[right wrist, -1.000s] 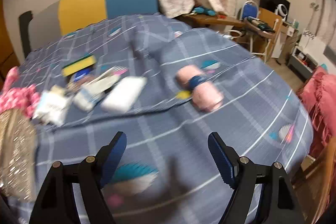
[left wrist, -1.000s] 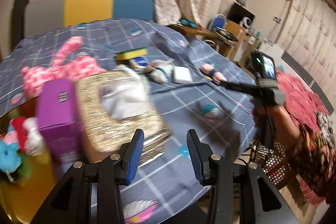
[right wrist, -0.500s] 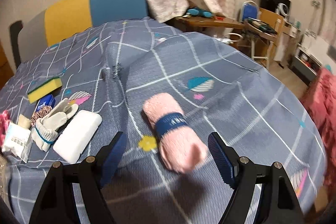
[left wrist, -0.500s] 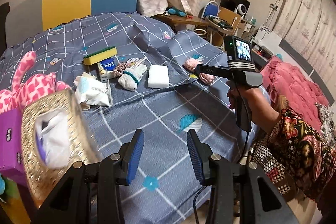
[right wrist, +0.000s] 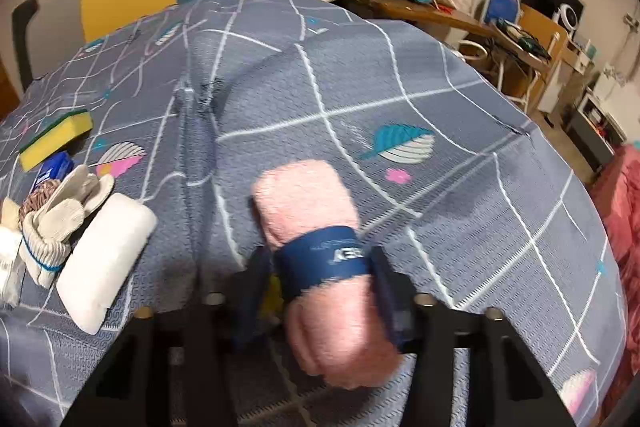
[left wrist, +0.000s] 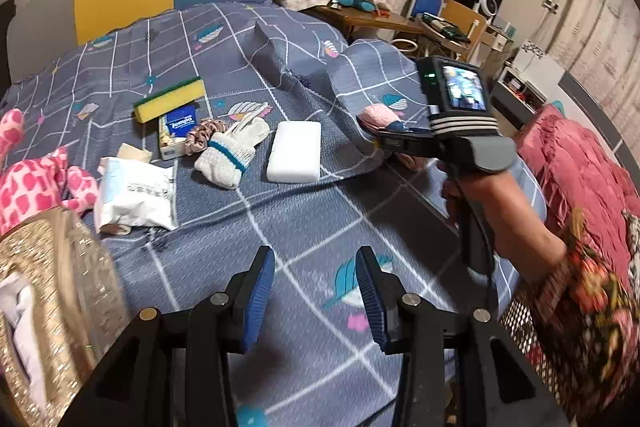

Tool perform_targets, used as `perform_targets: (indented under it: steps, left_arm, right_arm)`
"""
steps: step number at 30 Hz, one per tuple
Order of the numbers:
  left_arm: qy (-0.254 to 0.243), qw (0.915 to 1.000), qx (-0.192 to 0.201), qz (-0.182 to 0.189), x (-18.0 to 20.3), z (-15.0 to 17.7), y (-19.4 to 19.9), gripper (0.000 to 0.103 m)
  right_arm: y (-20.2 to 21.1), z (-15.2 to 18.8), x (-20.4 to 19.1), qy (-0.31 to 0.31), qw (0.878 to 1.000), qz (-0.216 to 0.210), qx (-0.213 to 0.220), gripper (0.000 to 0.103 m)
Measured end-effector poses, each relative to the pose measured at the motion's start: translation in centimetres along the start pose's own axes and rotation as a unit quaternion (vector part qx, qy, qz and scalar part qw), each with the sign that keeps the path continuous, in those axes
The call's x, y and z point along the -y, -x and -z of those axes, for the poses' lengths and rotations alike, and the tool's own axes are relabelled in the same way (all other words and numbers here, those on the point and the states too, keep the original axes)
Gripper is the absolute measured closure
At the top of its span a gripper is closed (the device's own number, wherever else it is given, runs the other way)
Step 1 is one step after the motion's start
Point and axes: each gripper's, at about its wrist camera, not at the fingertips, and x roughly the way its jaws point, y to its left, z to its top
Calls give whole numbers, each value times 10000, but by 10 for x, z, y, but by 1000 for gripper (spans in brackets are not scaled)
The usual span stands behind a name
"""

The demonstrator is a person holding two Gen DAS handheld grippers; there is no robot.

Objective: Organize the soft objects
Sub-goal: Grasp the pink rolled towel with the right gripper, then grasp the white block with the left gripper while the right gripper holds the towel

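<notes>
A pale pink rolled towel (right wrist: pixel 320 267) with a navy band lies between the right gripper's (right wrist: pixel 320 301) blue-padded fingers, on a grey-blue bedspread (right wrist: pixel 400 75) with white grid lines and teal leaves; left of it, a white block (right wrist: pixel 104 259), a yellow-and-green sponge (right wrist: pixel 56 139).

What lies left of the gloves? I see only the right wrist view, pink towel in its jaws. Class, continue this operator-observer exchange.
Observer: A pink plush toy, lying on the bedspread.
Operator: Anything else over there?
Observer: A gold glittery container at the near left, with white cloth inside.
Operator: Is the left gripper busy?
Observer: No, the left gripper is open, holding nothing.
</notes>
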Motion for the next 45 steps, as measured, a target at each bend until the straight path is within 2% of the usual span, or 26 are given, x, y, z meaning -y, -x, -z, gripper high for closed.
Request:
perform_targets:
  steps: [7, 10, 14, 16, 21, 24, 26, 30, 31, 33, 35, 38, 40, 45]
  left_arm:
    - [196, 9994, 0, -299, 3, -29, -33, 61]
    - [191, 9984, 70, -528, 4, -42, -46, 61]
    - [268, 9961, -3, -836, 4, -61, -73, 60]
    - [175, 9955, -97, -929, 6, -68, -88, 60]
    - [-411, 9929, -265, -1088, 15, -82, -126, 60]
    - [-515, 9897, -465, -1252, 13, -88, -146, 60]
    - [-467, 9900, -610, -1187, 8, -91, -157, 59]
    - [-566, 9915, -591, -1015, 9, -96, -168, 40]
    - [-622, 9915, -599, -970, 10, -98, -171, 39]
    - [-776, 9905, -720, -876, 14, -97, -178, 39]
    - [-865, 9881, -778, -1009, 14, -96, -183, 39]
    - [-760, 9889, -844, -958, 9, -94, -188, 39]
    - [-675, 9899, -803, -958, 7, -93, -187, 45]
    - [-763, 9886, -739, -1068, 12, -90, -177, 47]
  right_arm:
    - [21, -7, 24, -790, 9953, -565, 26, 65]
    - [35, -11, 33, -1018, 9931, -562, 138, 65]
    - [51, -10, 50, -1579, 9808, -1121, 241, 65]
    - [54, -10, 50, -1637, 9780, -1265, 260, 65]
    - [58, -14, 45, -1637, 9738, -1555, 270, 65]
    - [58, -14, 39, -1564, 9748, -1567, 276, 65]
    - [57, -15, 34, -1495, 9760, -1563, 265, 65]
    - [54, -14, 31, -1410, 9773, -1566, 206, 65]
    - [54, -14, 30, -1386, 9777, -1566, 200, 65]
    - [54, -13, 26, -1325, 9785, -1568, 191, 65]
    - [54, -13, 24, -1293, 9788, -1573, 199, 65]
    - [53, -13, 22, -1255, 9795, -1562, 197, 65]
    - [51, -12, 21, -1226, 9802, -1546, 184, 65]
    - [45, -10, 18, -1175, 9815, -1505, 122, 65]
